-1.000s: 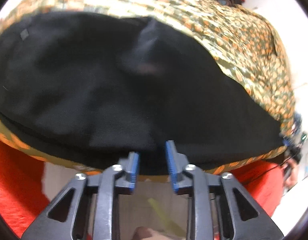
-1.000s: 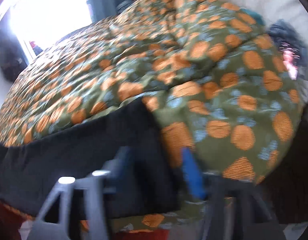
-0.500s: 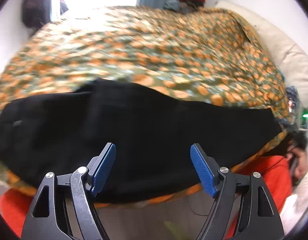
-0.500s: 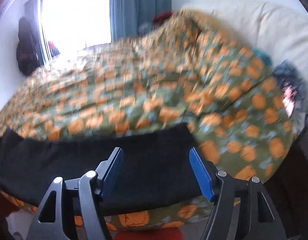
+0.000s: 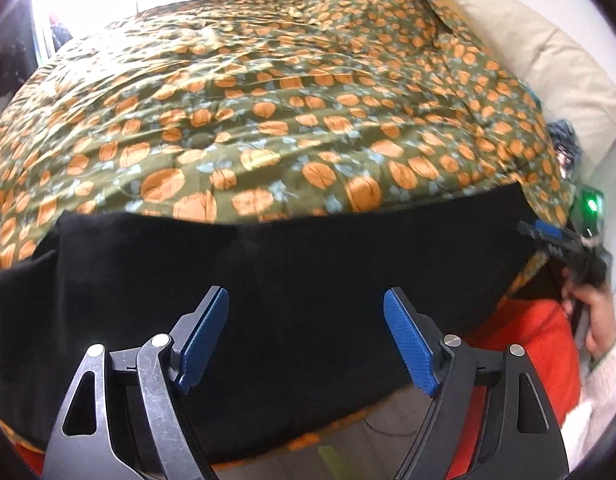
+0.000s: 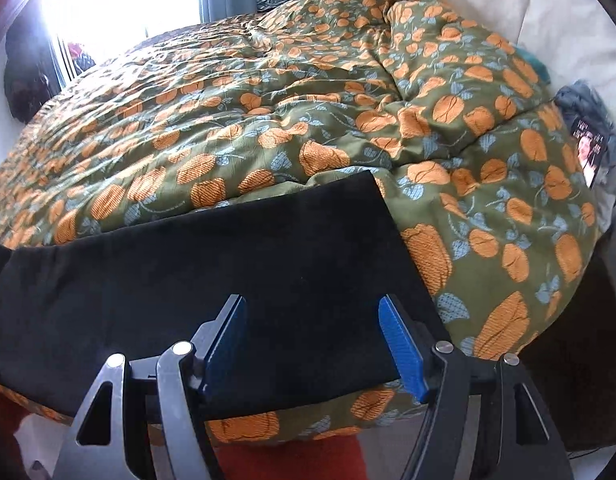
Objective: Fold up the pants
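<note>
Black pants (image 5: 291, 276) lie flat in a long band along the near edge of the bed, folded lengthwise; they also show in the right wrist view (image 6: 227, 264), ending at a straight edge on the right. My left gripper (image 5: 305, 336) is open and empty, held just above the middle of the pants. My right gripper (image 6: 312, 344) is open and empty over the pants' right end. The right gripper also shows at the far right of the left wrist view (image 5: 548, 236), held by a hand.
The bed is covered by a green quilt with orange print (image 5: 308, 100). A cream headboard (image 6: 508, 4) stands at the right. A red sheet (image 5: 524, 344) hangs below the quilt's edge. A window (image 6: 119, 4) is at the far side.
Both grippers opened, let go of the pants and drew back. The pants now lie flat along the bed's near edge.
</note>
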Available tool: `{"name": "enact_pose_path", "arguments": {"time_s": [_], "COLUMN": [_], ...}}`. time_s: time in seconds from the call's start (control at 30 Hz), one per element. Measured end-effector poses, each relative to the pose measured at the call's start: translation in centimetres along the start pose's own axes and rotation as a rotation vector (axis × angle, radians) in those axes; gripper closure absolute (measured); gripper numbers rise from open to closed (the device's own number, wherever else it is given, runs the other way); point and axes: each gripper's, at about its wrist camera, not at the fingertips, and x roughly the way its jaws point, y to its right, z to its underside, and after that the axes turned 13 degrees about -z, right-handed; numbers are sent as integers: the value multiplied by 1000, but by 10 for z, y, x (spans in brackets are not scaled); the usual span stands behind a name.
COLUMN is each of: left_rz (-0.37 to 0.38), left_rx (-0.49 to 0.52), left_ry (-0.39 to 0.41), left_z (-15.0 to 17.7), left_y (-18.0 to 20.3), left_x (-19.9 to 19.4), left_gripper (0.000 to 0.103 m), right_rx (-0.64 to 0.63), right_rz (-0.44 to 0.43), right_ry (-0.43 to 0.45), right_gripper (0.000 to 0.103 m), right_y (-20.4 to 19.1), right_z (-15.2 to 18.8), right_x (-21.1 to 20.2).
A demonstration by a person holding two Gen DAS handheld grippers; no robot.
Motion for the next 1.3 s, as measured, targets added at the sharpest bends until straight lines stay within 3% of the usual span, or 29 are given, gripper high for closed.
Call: {"name": "enact_pose_path", "arguments": {"time_s": [0.13, 0.3, 0.4, 0.47, 0.6, 0.87, 1.03, 1.13, 1.2, 1.3], "left_rz": [-22, -92, -85, -121, -140, -113, -122, -131, -133, -123], "left_rx": [-3, 148, 188, 226, 271, 318, 309, 313, 318, 311], "left_ry": [-40, -19, -54, -97, -142, -97, -92, -90, -93, -102], "left_z": [-22, -34, -40, -39, -15, 45, 54, 55, 54, 52], "left_y": [6, 43, 65, 80, 92, 94, 105, 110, 111, 109], "left_x": [20, 44, 68, 86, 97, 62, 60, 61, 63, 63], "left_gripper": [20, 19, 19, 19, 19, 12, 11, 10, 9, 9], "right_rx": [-41, -63, -58, -65, -69, -20, -3, 99, 273, 514], "right_rz": [16, 27, 23, 28, 37, -1, -20, -122, -207, -266], "right_ry": [-5, -15, -14, -8, 2, 13, 27, 110, 219, 313], "right_gripper": [35, 35, 35, 35, 34, 34, 34, 34, 34, 34], "right_y": [-7, -11, -11, -12, -12, -3, -2, 21, 59, 108], "right_z": [1, 0, 0, 0, 2, -1, -1, 2, 11, 31], "right_x": [1, 3, 4, 3, 0, -1, -3, -17, -34, -49]}}
